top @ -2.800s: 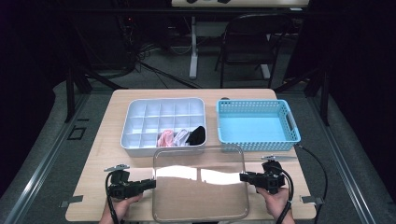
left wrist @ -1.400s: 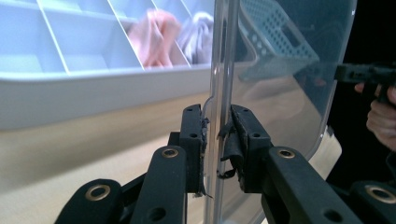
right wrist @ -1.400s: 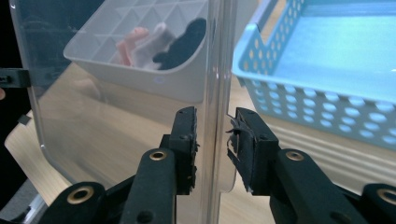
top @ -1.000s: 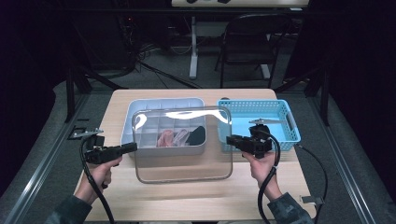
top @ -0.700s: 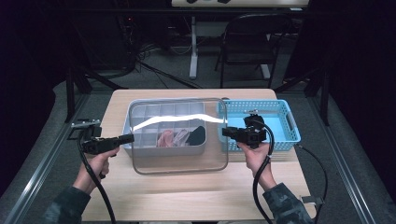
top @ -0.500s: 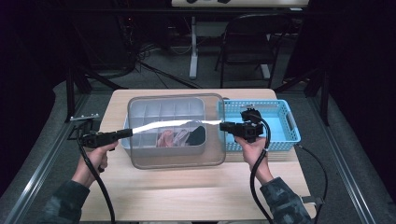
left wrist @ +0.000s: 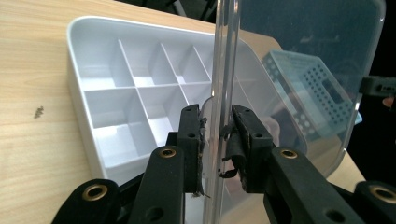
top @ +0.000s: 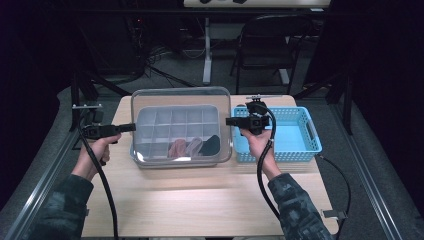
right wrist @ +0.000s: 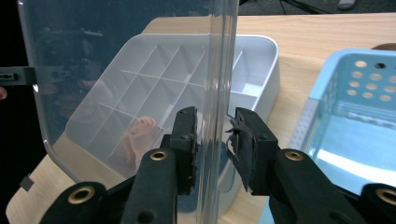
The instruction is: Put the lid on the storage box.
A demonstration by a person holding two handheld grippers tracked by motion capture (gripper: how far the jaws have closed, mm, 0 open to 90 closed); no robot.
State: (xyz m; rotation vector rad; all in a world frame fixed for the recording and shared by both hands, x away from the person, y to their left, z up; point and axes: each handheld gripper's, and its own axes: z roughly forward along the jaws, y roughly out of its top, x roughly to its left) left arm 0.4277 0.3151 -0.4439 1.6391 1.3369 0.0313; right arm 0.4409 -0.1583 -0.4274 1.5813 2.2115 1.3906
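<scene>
— Dark room, pale wooden desk [top: 200,200] across the lower frame. What's nearest?

— Two forearms rising from the bottom edge. Left gripper [top: 129,127] at centre left, jaws clenched on the clear lid's [top: 180,100] left edge; right gripper [top: 230,121] right of centre, jaws grasping its right edge.

— And the lid?

— At frame centre, held over the white divided tray [top: 150,120], with rolled socks [top: 192,146] in the tray's near compartments.

— Farther off?

— Blue basket [top: 305,130] at right, a chair [top: 270,45] at top.

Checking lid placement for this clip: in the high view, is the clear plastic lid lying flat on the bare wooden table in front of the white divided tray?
No, the clear plastic lid is held over the white divided tray.
</scene>
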